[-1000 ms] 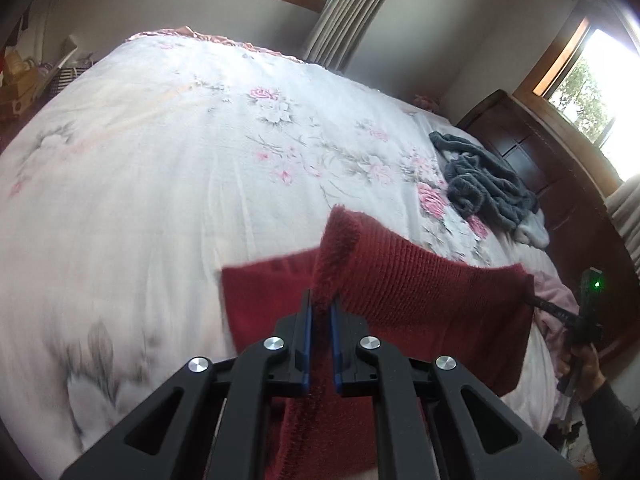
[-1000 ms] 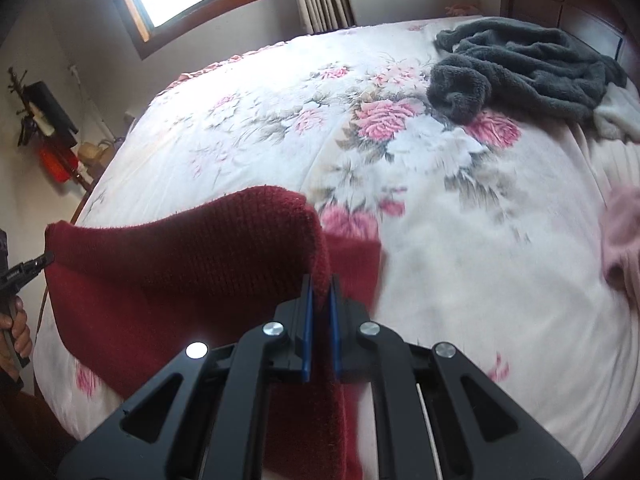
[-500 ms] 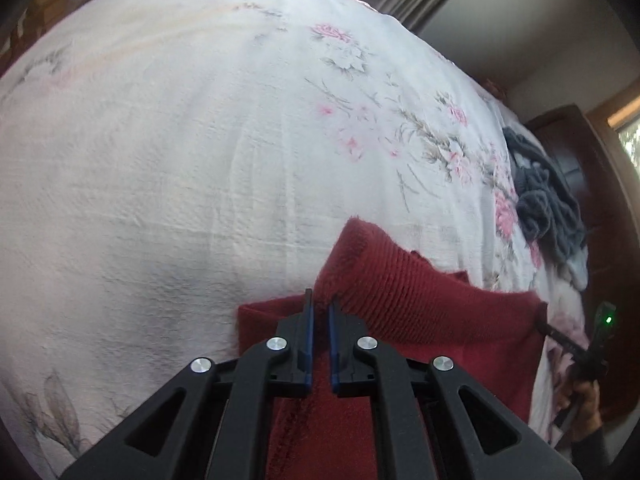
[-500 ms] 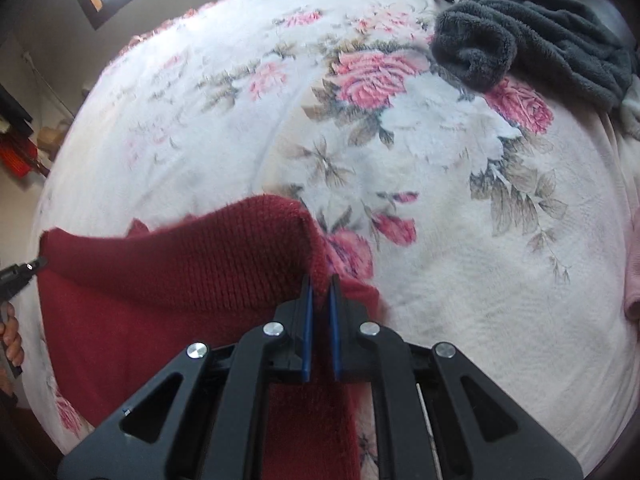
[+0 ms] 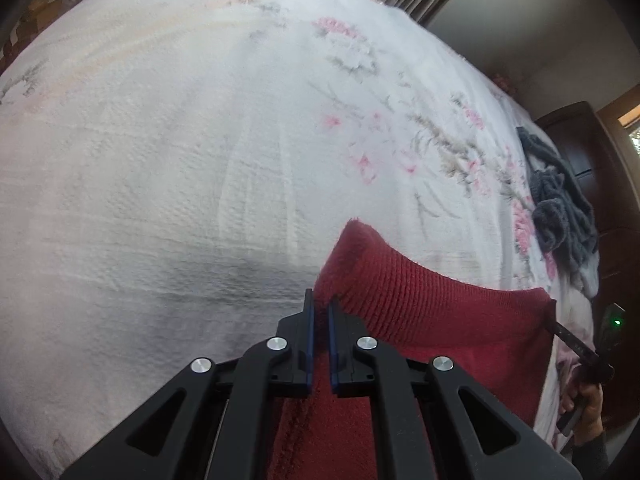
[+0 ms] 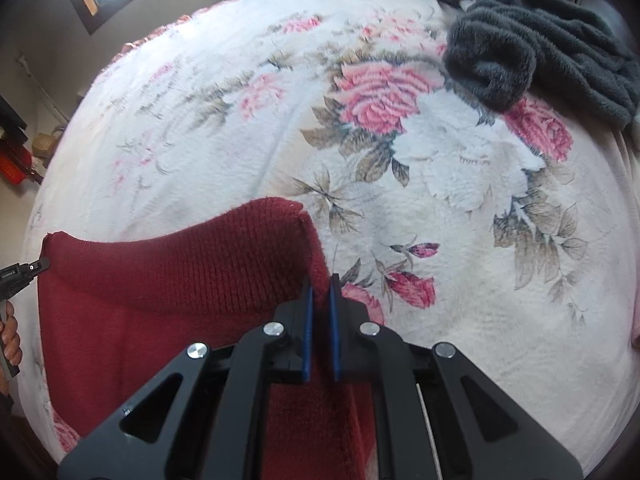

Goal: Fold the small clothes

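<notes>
Both tongs are clenched on the same red knit garment (image 6: 168,280), one at each end of its raised edge. Left tongs (image 5: 320,308) pinch one corner, with fabric bunched up between their blue pads; right tongs (image 6: 320,288) pinch the opposite corner in the same way. Between them the held edge runs taut above the floral bedspread (image 5: 180,160), and below it the rest of the garment lies flat on the bed, so the cloth looks doubled over itself.

My reading is that a first fold is under way: the lifted edge is being carried across the lower layer and has not yet been laid down or let go. Setting it flat, releasing, and any further folds are left. A dark grey fleece garment (image 6: 540,40) lies crumpled near the far side of the bed, apparently unfolded.
</notes>
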A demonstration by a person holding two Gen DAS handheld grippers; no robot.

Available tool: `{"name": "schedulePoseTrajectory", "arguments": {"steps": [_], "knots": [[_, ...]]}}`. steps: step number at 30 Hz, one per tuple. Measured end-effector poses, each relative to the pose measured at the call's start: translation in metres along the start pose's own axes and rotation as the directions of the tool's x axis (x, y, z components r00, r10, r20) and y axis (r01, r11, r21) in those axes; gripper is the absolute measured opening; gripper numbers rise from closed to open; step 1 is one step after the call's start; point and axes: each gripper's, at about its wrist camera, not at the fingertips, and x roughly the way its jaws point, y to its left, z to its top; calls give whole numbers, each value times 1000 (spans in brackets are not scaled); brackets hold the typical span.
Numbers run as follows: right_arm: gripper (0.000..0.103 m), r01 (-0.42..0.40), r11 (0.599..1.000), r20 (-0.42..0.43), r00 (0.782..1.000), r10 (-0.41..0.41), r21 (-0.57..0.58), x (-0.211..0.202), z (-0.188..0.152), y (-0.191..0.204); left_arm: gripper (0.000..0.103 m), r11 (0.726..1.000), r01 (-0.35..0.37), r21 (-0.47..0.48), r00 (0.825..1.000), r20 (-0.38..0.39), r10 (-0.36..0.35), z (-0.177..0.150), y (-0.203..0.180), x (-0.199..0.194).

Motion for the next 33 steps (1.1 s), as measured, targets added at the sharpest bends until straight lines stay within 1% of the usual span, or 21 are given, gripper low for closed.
{"name": "schedulePoseTrajectory", "arguments": {"steps": [5,7,8,9,10,11,13,14,16,17,19,20,21,22,23,24,25,28,29,31,33], "knots": [[6,19,999,-42,999,-18,28,35,-4,-13,5,998,-61,-7,995,-83,60,-6,13,38],[11,25,999,-65,998,-23,35,51,-8,-18,9,997,-74,-9,990,-117,73,-10,18,47],[14,25,999,-53,998,-23,35,56,-10,-19,10,996,-86,-8,990,-111,85,-10,18,44],[18,23,999,-32,999,-22,35,54,-13,-19,16,993,-121,-12,988,-95,119,-9,16,37],[26,27,999,-14,1000,-26,42,49,-14,-19,22,988,-154,-17,986,-72,152,-9,13,28],[31,27,998,28,999,-29,60,36,-15,-19,22,987,-157,-18,988,-14,157,-9,5,9],[35,-30,996,132,991,19,83,7,-19,-21,22,999,-27,24,999,37,27,-13,-12,-13],[36,-65,994,145,988,52,89,-2,-23,-22,22,996,49,77,998,36,-51,-19,-25,-17],[36,-147,984,96,986,137,98,2,-29,-21,25,988,112,104,994,-22,-110,-28,-33,-5],[36,-169,981,60,985,164,97,9,-33,-20,25,993,83,83,994,-76,-76,-33,-27,15],[32,-154,984,-23,987,157,91,31,-41,-21,22,999,4,34,993,-121,0,-40,-6,42],[28,-156,983,-38,986,160,102,39,-45,-25,20,1000,0,20,993,-119,3,-41,0,46],[26,-165,979,-34,985,170,118,42,-46,-29,7,1000,-17,5,994,-112,17,-41,7,46],[19,-168,976,-34,984,174,136,41,-45,-35,6,1000,-12,-7,994,-108,11,-41,9,42],[19,-168,974,-27,984,174,153,36,-44,-38,6,1000,-5,-10,996,-86,4,-41,9,31],[21,-171,971,-10,985,175,167,28,-45,-39,6,1000,9,3,998,-69,-9,-43,6,21],[23,-189,967,11,982,190,173,16,-47,-39,7,997,61,36,997,-48,-59,-49,0,3],[23,-300,939,42,954,298,168,-12,-73,-32,9,972,209,104,978,-49,-205,-82,-14,-30],[23,-311,938,27,950,311,151,-13,-85,-27,11,971,205,124,978,-57,-200,-95,-14,-32],[21,-268,957,-31,962,272,109,0,-104,-18,11,983,113,146,991,-83,-102,-112,-7,-18],[19,-255,962,-13,966,258,95,7,-111,-18,10,990,63,127,994,-99,-51,-121,10,-4]]}}
